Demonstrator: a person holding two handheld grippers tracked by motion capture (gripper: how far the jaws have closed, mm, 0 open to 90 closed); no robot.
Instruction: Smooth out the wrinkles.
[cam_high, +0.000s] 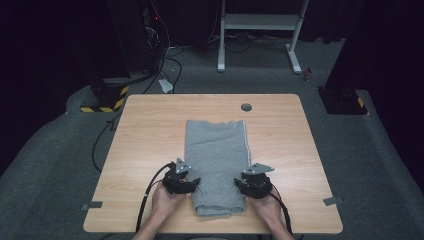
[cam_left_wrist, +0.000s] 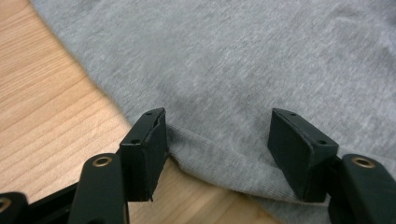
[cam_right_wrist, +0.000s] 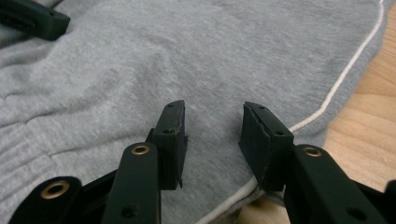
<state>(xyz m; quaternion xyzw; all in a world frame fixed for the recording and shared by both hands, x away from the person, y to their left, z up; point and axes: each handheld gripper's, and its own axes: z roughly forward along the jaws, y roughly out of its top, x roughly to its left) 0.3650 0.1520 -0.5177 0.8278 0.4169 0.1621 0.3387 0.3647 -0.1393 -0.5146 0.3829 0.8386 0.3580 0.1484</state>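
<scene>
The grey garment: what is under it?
The grey garment lies flat on the wooden table. Bare wood shows around it; whatever lies beneath the cloth is covered.

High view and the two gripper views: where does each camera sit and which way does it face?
High view: above the person's side, facing forward and down on the light wooden table and folded grey knit garment; both hands, left gripper, right gripper.
Left gripper view: rides the left gripper, open jaws over the garment's left edge.
Right gripper view: rides the right gripper, jaws apart at the white-piped edge.
Shared: garment and tabletop.
</scene>
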